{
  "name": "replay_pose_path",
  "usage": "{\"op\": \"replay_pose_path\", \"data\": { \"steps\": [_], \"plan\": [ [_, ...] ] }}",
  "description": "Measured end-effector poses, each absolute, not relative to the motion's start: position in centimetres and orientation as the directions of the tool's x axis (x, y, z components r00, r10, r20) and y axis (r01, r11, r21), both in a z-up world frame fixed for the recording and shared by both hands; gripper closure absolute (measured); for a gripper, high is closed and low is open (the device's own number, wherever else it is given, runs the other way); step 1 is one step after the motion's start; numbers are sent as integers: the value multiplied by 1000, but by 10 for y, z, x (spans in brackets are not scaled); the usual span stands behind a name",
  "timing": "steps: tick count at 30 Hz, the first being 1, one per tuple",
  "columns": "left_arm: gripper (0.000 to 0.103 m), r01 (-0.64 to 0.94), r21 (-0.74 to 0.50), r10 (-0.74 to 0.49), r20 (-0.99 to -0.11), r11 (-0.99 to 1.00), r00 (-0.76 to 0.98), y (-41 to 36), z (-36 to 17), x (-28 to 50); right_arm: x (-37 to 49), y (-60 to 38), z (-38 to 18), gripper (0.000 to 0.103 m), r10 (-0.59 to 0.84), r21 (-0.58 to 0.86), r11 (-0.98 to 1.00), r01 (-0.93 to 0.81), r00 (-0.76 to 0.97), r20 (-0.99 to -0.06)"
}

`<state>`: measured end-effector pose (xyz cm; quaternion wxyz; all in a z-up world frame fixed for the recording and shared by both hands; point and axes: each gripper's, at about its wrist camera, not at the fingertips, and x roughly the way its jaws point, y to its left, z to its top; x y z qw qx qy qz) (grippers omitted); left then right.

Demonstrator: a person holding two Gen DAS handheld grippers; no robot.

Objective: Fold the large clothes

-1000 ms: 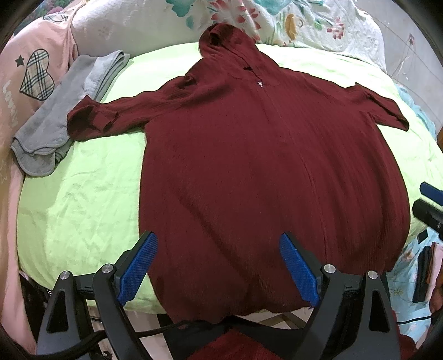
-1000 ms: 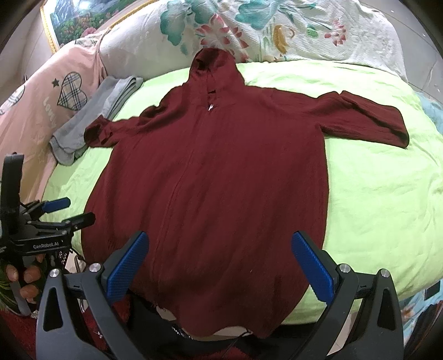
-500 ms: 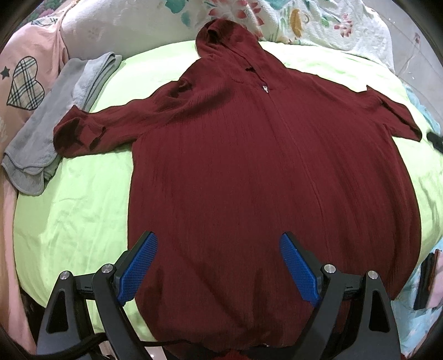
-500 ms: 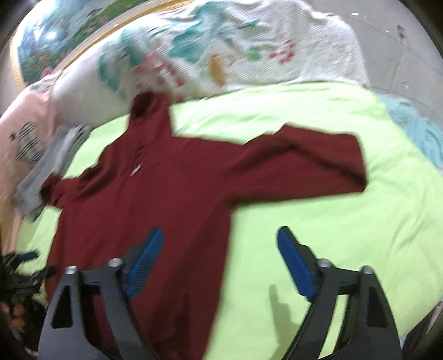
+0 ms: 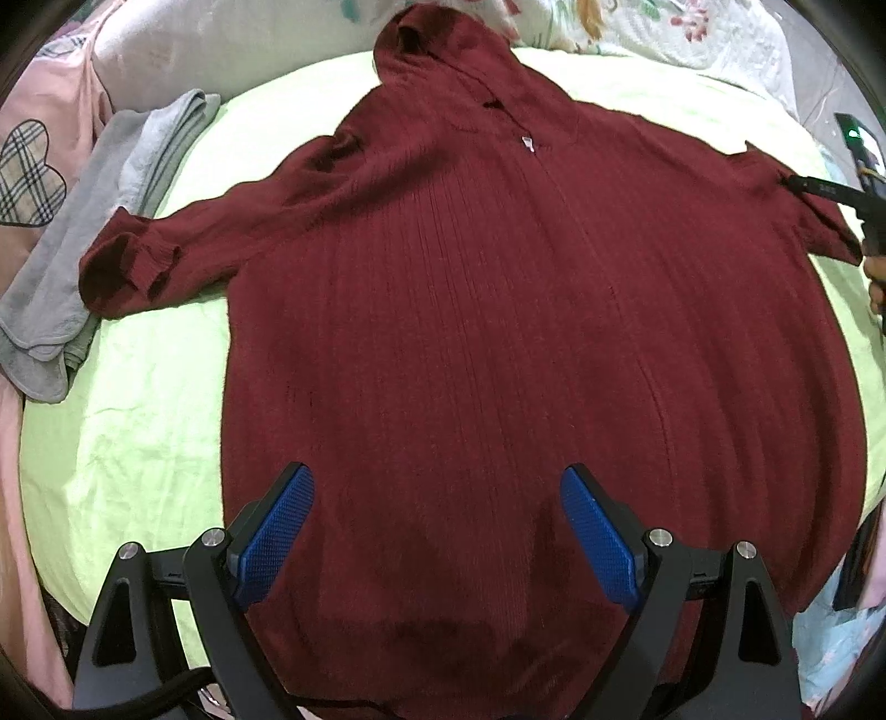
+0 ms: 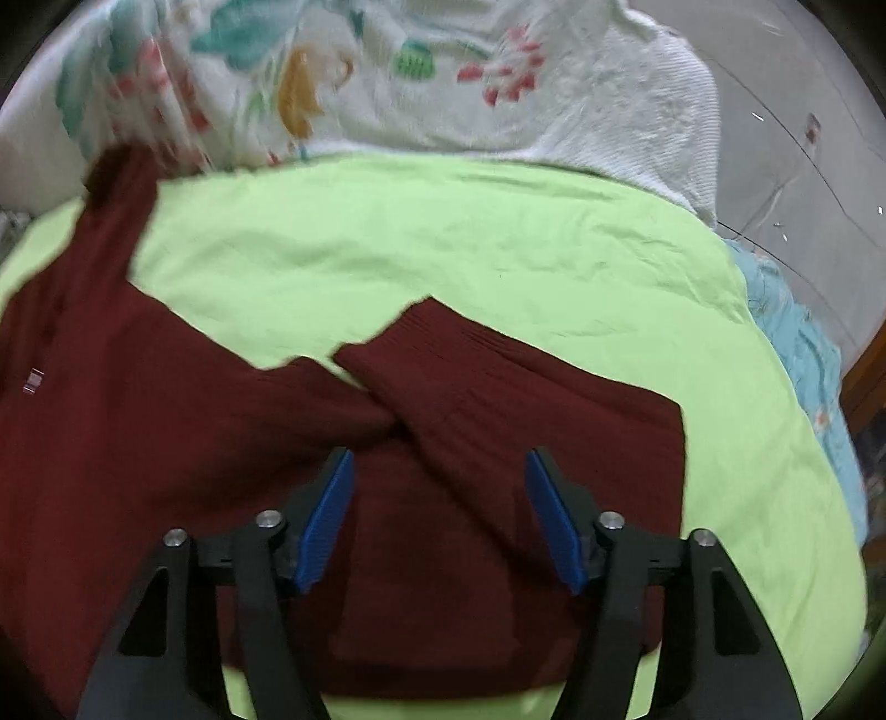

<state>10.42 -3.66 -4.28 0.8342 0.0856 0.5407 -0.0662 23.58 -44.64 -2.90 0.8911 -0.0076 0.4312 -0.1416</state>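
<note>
A dark red hooded sweater (image 5: 498, 304) lies flat, front up, on a light green sheet (image 5: 138, 432), hood (image 5: 437, 50) at the far end and both sleeves spread out. My left gripper (image 5: 436, 476) hangs open over the lower body near the hem, holding nothing. My right gripper (image 6: 438, 459) is low over the right sleeve (image 6: 498, 387). Its jaws are closing, the sleeve cloth lies between them and the pads do not press on it. The left wrist view catches the right gripper (image 5: 830, 191) at the sleeve on the right edge.
A folded grey garment (image 5: 83, 221) lies beside the left cuff (image 5: 122, 266), next to a pink cloth with a plaid heart (image 5: 27, 171). A white floral blanket (image 6: 443, 72) is heaped behind the hood. Light blue bedding (image 6: 797, 332) hangs off the right side.
My right gripper swung from the hem to the right sleeve and its jaws narrowed. My left gripper moved a little closer over the sweater body and stayed open.
</note>
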Motion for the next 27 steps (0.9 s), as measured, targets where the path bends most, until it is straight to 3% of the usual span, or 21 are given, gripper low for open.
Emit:
{"op": "replay_pose_path", "data": {
  "steps": [1,3,4,5,6,10,12,19,27],
  "plan": [
    [12,204,62,-28,-913,977,407,-38,-44,106,242,-452,-36,50,-276,-156,955,251,569,-774],
    [12,206,51,-37,-915,977,402,-40,-46,112,247,-459,-48,74,-296,-175,948,264,543,-786],
    [12,206,39,-48,-915,978,400,-40,-47,115,247,-464,-47,78,-285,-154,950,272,551,-784],
    [12,206,39,-46,-918,978,393,-41,-49,117,245,-467,-45,92,-280,-140,949,281,555,-784],
    [12,205,32,-51,-919,978,390,-41,-49,119,244,-470,-42,98,-275,-123,947,295,558,-783],
    [12,209,13,-72,-916,978,394,-44,-50,125,233,-462,-23,98,-179,13,955,296,610,-772],
    [12,210,4,-81,-915,978,396,-43,-51,127,226,-448,-12,98,-58,147,955,257,650,-758],
    [12,160,-68,-130,-899,985,417,-24,-49,130,231,-340,14,98,264,420,905,59,697,-666],
    [12,103,-169,-198,-872,980,447,18,-40,129,268,-182,6,98,531,579,803,-144,614,-584]
  ]
}}
